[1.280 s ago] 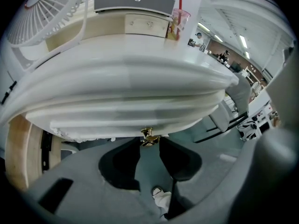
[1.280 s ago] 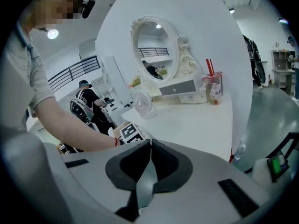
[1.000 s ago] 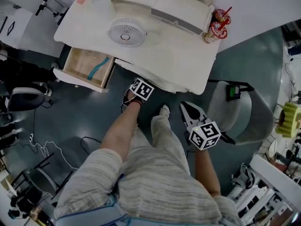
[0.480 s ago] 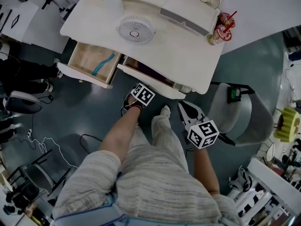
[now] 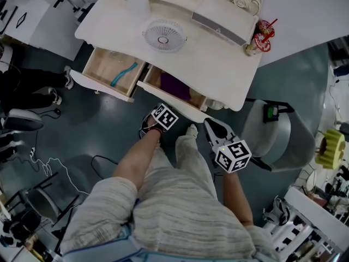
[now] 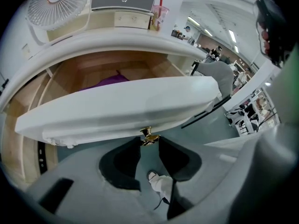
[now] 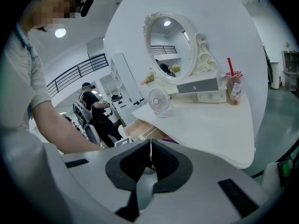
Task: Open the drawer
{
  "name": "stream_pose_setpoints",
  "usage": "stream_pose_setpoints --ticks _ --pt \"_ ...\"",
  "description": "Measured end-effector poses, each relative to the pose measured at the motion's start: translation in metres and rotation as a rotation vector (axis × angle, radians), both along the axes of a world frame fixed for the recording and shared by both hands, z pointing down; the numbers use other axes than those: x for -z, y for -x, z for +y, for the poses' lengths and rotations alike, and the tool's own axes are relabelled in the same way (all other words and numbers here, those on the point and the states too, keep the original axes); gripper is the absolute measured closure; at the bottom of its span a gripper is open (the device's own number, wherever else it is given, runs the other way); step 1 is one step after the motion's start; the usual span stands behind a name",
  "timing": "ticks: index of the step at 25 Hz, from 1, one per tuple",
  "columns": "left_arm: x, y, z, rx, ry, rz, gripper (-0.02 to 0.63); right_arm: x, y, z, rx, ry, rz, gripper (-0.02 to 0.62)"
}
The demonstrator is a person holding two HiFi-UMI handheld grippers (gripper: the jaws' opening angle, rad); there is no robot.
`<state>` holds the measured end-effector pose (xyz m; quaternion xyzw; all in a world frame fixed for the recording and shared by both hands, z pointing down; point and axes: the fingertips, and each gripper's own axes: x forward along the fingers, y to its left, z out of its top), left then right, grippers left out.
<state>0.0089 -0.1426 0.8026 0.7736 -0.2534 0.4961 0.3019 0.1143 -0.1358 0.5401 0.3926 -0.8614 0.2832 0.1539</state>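
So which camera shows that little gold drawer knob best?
The left gripper view: the gold knob sits close up, pinched between the jaws of the left gripper. In the head view that gripper covers it; the right gripper view does not show it.

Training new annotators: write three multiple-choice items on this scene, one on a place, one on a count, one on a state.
1. The fan stands:
A. on the tabletop
B. in a drawer
C. on the floor

2. Drawers standing open:
A. none
B. two
C. four

3. The left gripper has its jaws:
A. shut and empty
B. on the cup
C. on a gold knob

Answers:
1 A, it sits on the white tabletop.
2 B, one drawer holds a teal thing, the second drawer a purple thing.
3 C, the jaws, having just closed further, pinch the gold knob.
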Motion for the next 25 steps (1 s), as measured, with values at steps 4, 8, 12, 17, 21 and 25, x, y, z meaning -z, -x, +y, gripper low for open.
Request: stream_pose_setpoints --ticks 4,8,12,17,21,25 --pt "0.0 0.005 0.014 -0.018 0.013 -0.002 0.474 0.001 0.007 0.002 0.006 -0.002 0.001 0.586" --pt "0.0 0.009 0.027 -0.02 0.021 -0.004 0.474 0.003 0.015 0.005 0.019 -0.004 0.002 0.586" --pt "-0.002 0.014 0.039 -0.024 0.033 -0.001 0.474 0.003 0.021 0.007 0.032 -0.004 0.005 0.586" --pt "-0.001 0.019 0.054 -0.038 0.049 0.0 0.476 0.005 0.03 0.009 0.046 -0.003 0.009 0.586" --pt "-0.001 0.021 0.063 -0.049 0.061 0.0 0.477 0.005 0.036 0.011 0.059 -0.002 0.012 0.586" --pt "-0.001 0.024 0.07 -0.059 0.06 0.0 0.479 0.006 0.043 0.011 0.071 -0.004 0.012 0.586"
